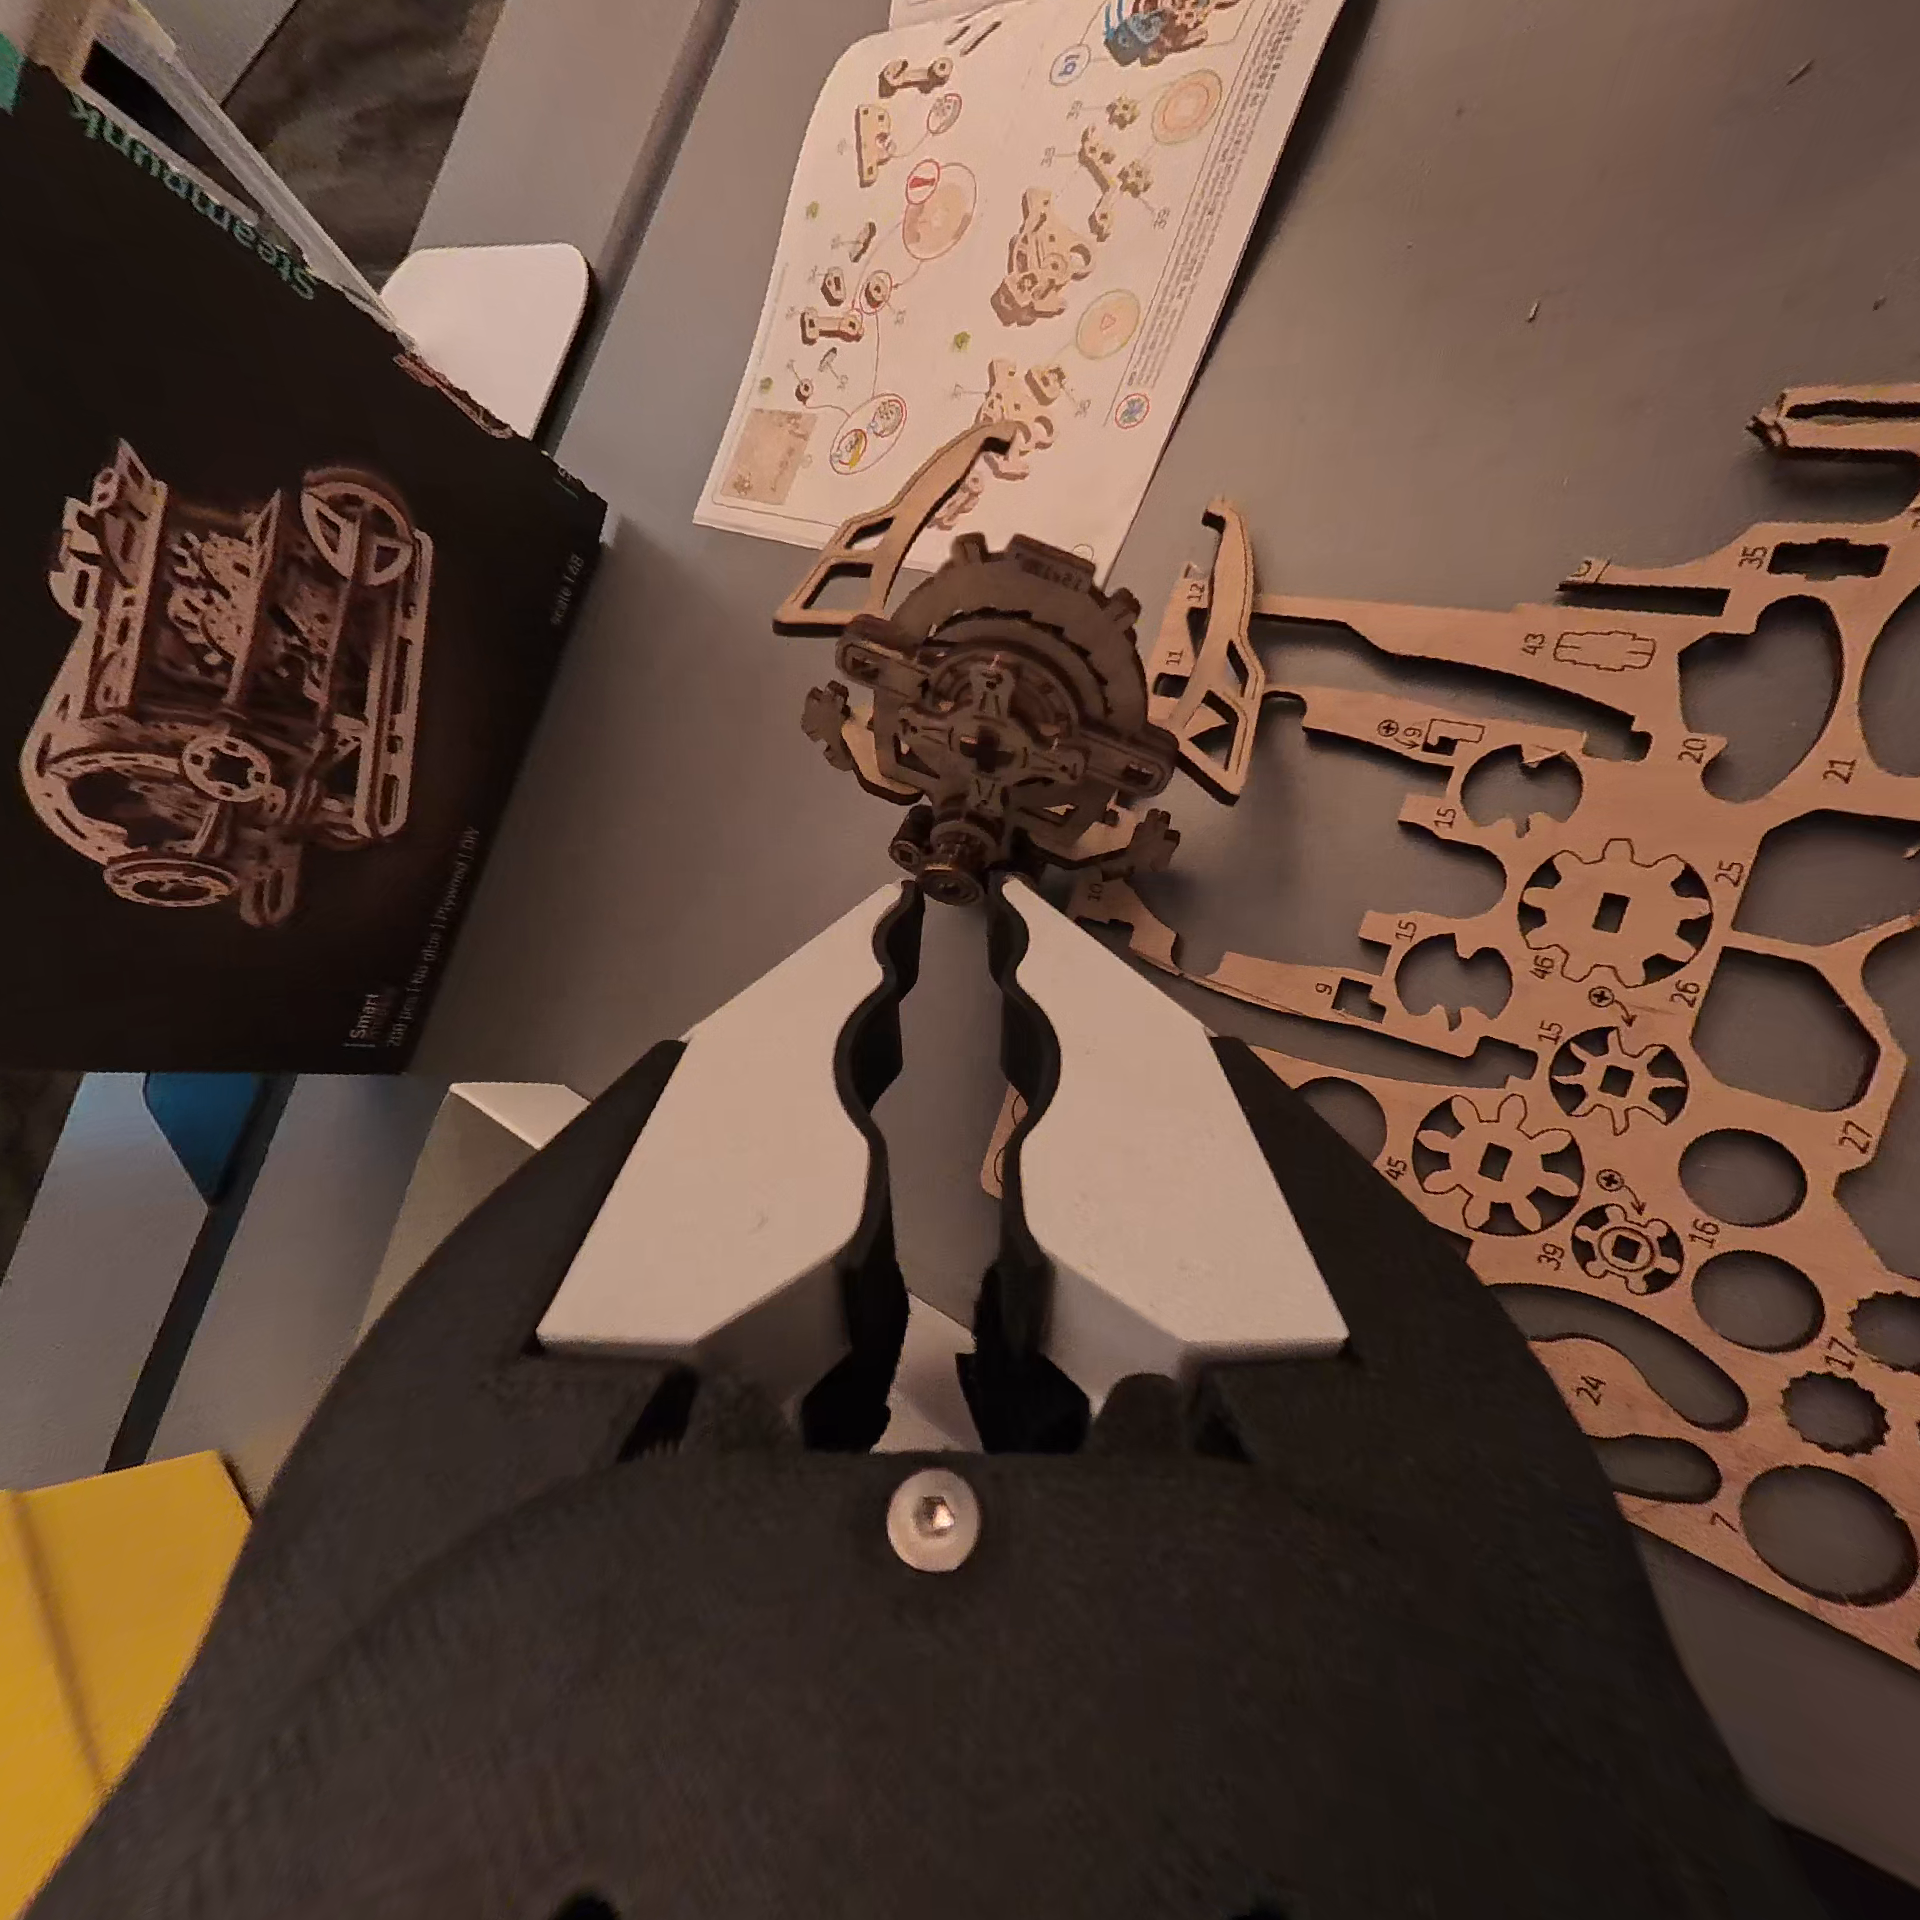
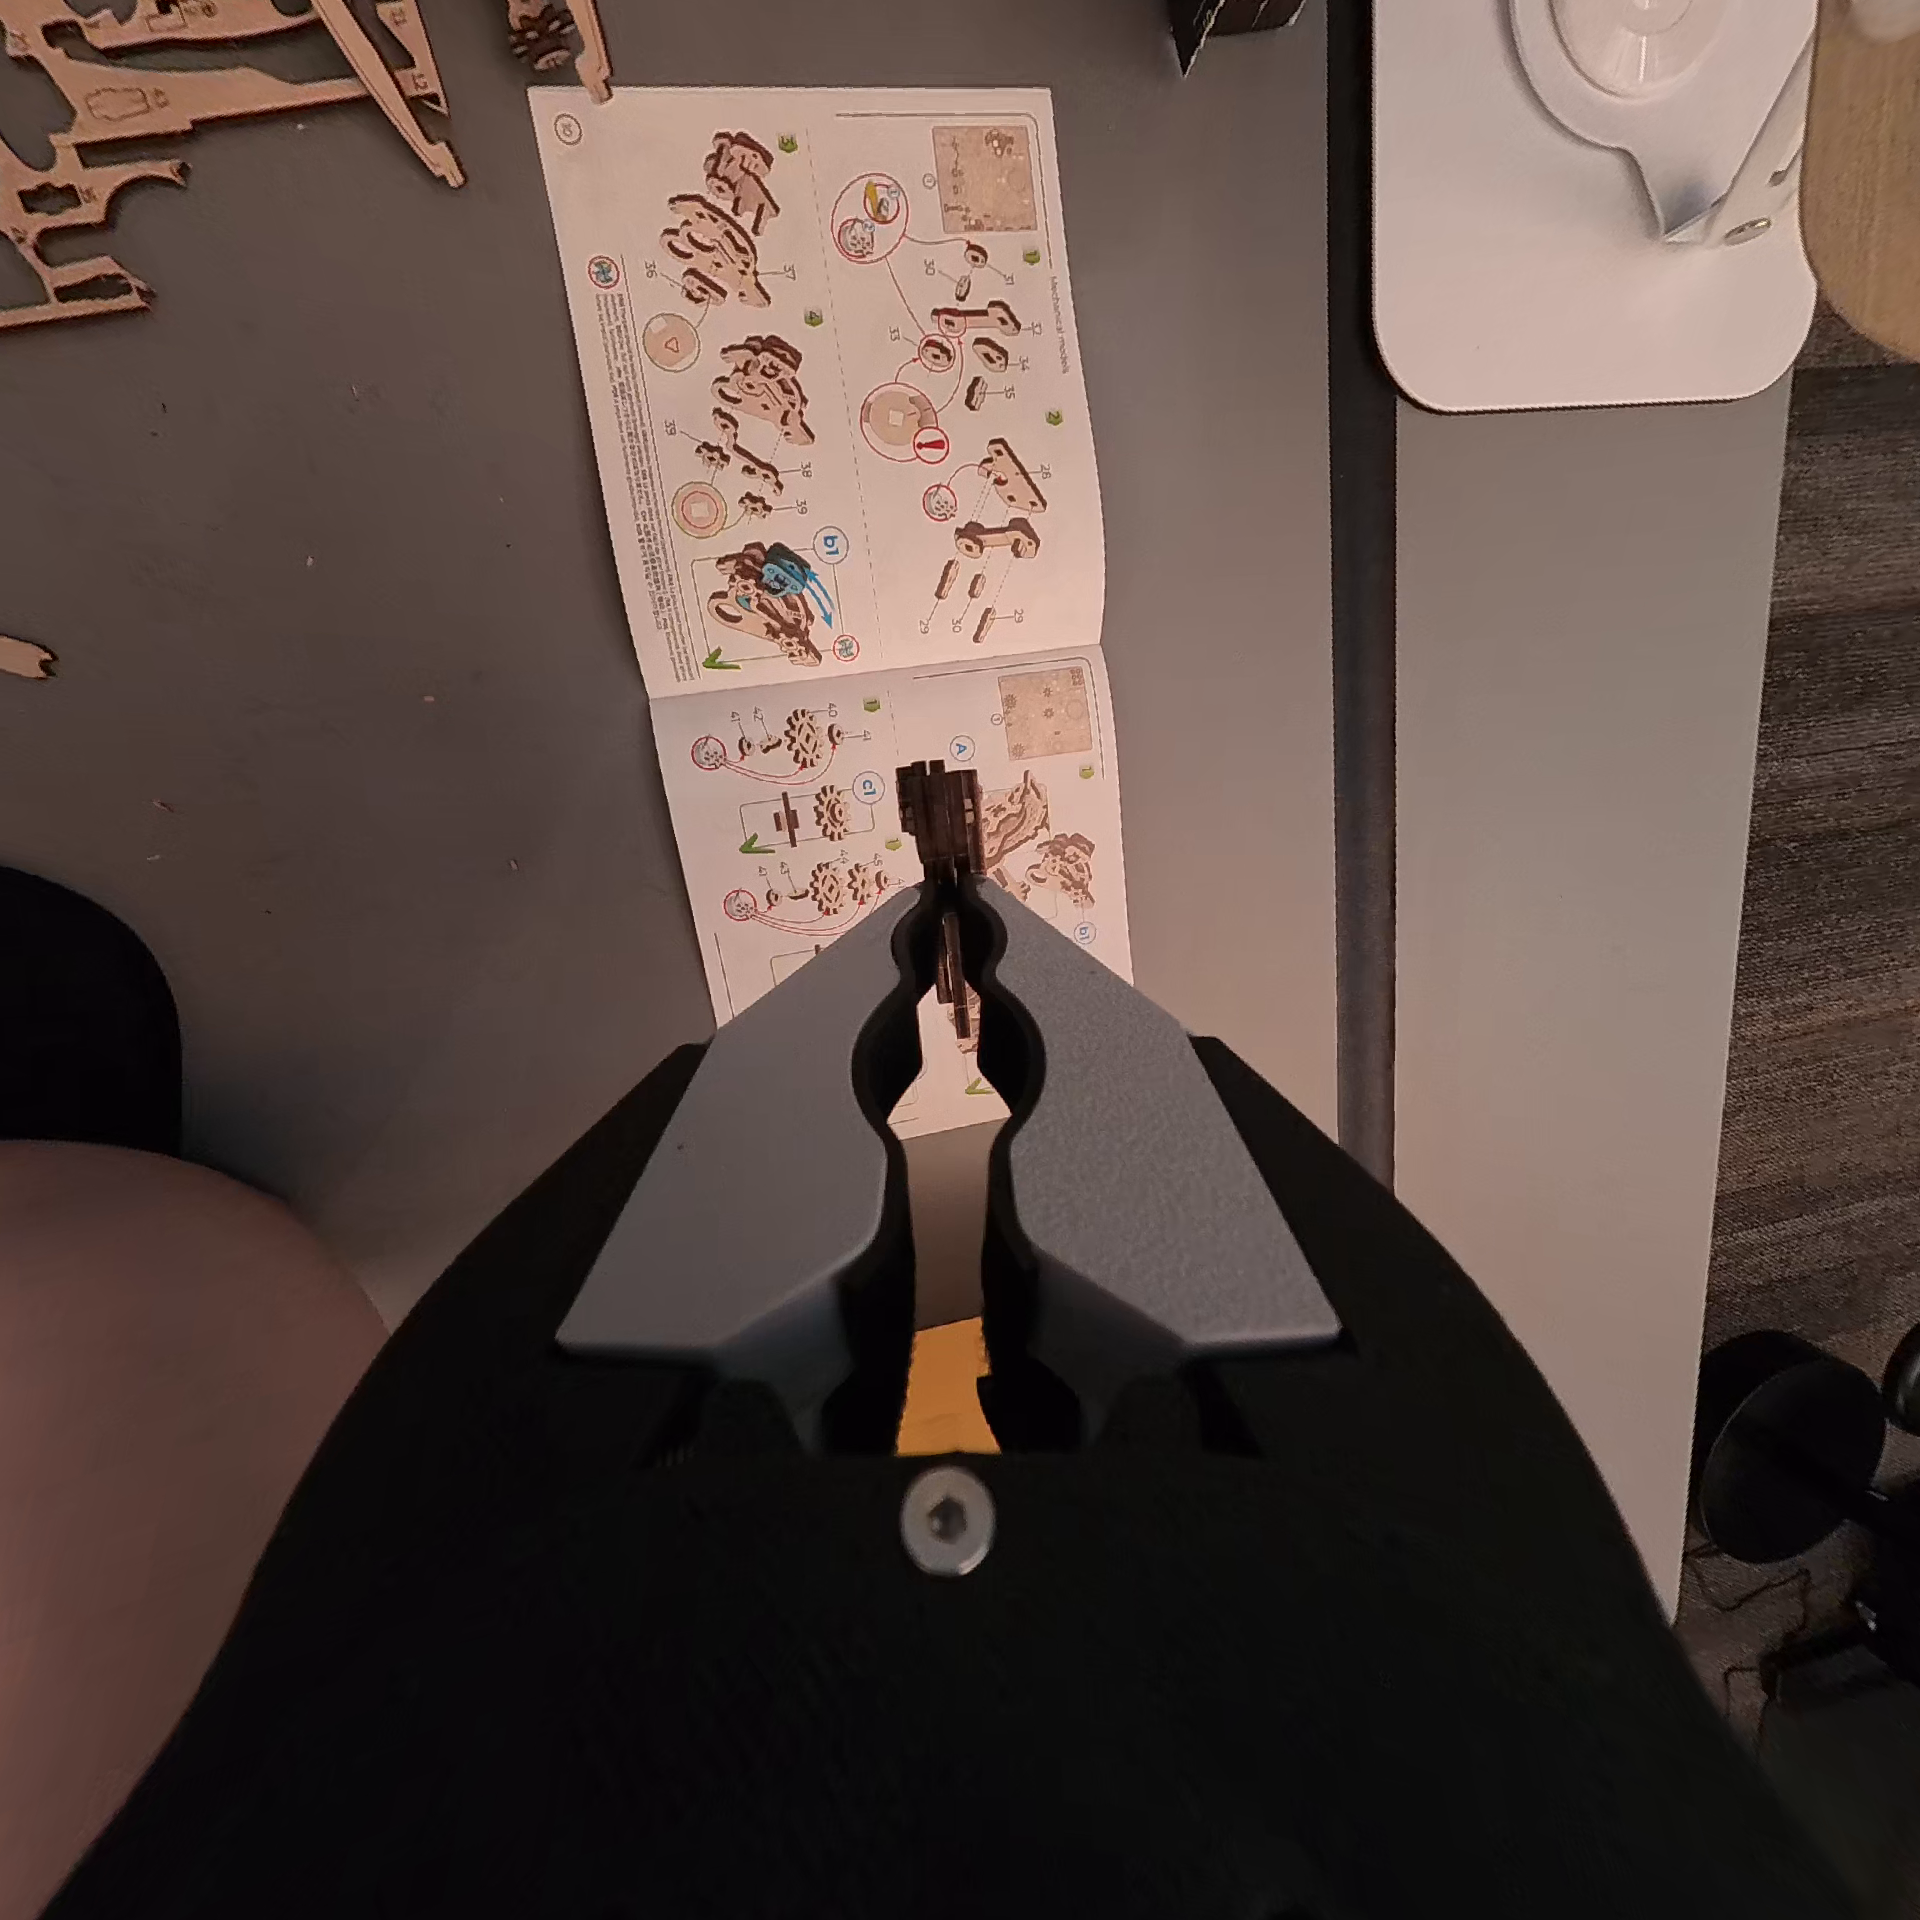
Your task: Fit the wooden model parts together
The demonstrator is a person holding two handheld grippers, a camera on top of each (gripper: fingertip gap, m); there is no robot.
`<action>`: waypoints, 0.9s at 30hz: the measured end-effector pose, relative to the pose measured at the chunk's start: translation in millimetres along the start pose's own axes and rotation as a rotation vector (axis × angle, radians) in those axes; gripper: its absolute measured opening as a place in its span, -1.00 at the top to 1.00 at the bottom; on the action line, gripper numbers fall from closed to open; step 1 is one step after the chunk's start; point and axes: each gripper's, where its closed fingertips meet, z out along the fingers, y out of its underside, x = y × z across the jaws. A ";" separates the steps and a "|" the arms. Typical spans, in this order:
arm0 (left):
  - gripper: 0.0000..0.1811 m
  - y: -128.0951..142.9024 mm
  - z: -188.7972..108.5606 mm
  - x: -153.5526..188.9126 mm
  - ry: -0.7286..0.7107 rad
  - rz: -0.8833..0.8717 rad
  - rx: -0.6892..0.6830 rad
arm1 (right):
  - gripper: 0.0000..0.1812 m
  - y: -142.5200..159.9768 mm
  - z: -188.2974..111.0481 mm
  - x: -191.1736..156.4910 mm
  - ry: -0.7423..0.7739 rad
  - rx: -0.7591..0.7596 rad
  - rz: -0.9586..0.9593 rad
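Observation:
In the left wrist view my left gripper (image 1: pixel 958 883) is shut on the small hub at the bottom of a round wooden gear assembly (image 1: pixel 987 717) and holds it up above the grey table (image 1: pixel 1507 260). The assembly has a cross-shaped front, a toothed ring and a curved arm sticking up at the back. In the right wrist view my right gripper (image 2: pixel 943 883) is shut on a small dark wooden part (image 2: pixel 940 816), seen edge-on, which sticks out past the fingertips above the instruction sheet (image 2: pixel 831 416).
A punched-out plywood parts sheet (image 1: pixel 1558 987) lies on the table to the right; it also shows in the right wrist view (image 2: pixel 156 135). The black kit box (image 1: pixel 260 623) stands left. The instruction sheet (image 1: pixel 1039 229) lies beyond. A white stand base (image 2: pixel 1590 197) sits far right. A yellow object (image 1: pixel 94 1662) is near left. Tip to tip, the grippers are about 30 cm apart. The yellow object (image 1: pixel 94 1662) is about 30 cm from my left fingertips and 55 cm from my right.

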 end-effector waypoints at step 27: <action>0.86 0.9 -1.7 -0.2 0.180 -0.364 0.048 | 0.98 4.9 -2.6 1.1 -0.004 0.015 0.023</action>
